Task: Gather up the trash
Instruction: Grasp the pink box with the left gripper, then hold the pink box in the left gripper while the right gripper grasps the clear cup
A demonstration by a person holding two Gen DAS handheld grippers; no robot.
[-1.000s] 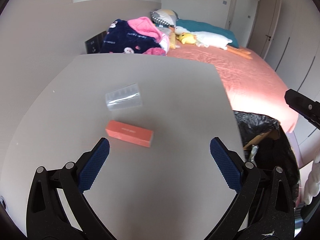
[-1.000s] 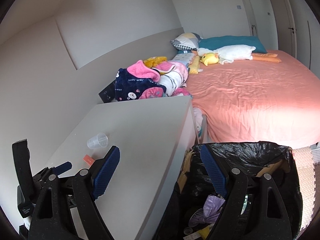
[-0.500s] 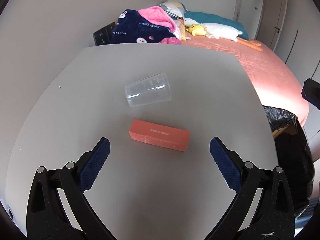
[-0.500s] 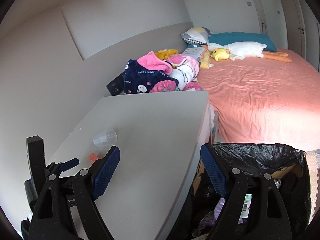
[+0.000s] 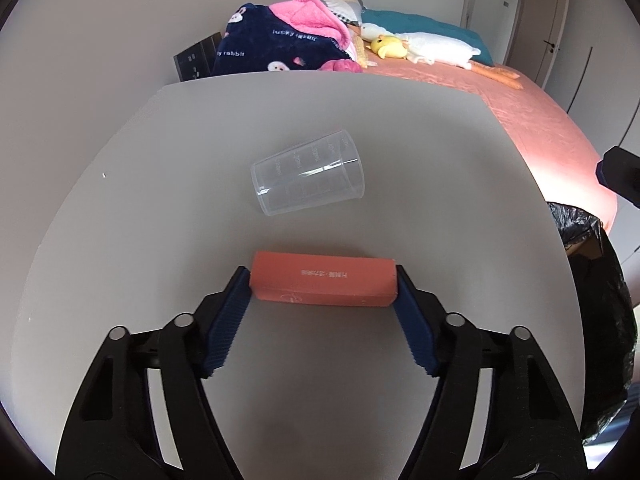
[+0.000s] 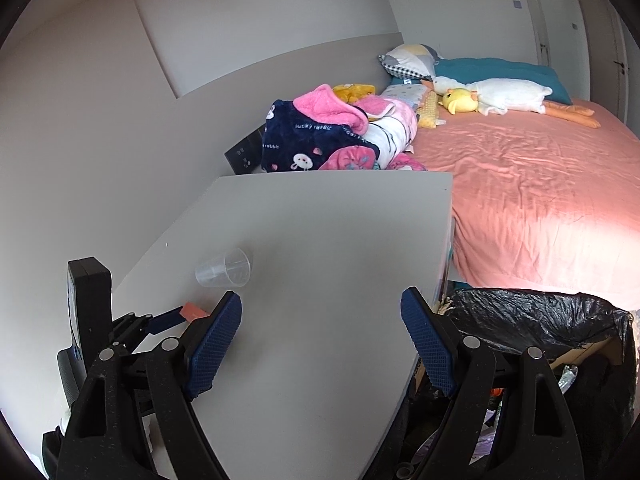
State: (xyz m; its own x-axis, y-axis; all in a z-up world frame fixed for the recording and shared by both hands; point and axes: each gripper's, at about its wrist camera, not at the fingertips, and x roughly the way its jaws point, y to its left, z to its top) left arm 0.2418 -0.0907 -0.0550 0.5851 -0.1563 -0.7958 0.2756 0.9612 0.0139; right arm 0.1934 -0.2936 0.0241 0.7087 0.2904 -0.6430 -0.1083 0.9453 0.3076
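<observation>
Grey table (image 5: 160,160) w/ cup (image 5: 308,178), pink bed (image 6: 540,184) beyond.

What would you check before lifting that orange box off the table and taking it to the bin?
1. Left gripper closed on the orange box: ok, a pad at each end.
2. Box level in the grip: ok.
3. Grip firm enough to lift: cannot tell.
4. Clear plastic cup apart from the box: ok, lying on its side beyond it.
5. Right gripper out of the way: ok, open and empty above the table.
6. Black-lined trash bin open: ok, beside the table.
</observation>
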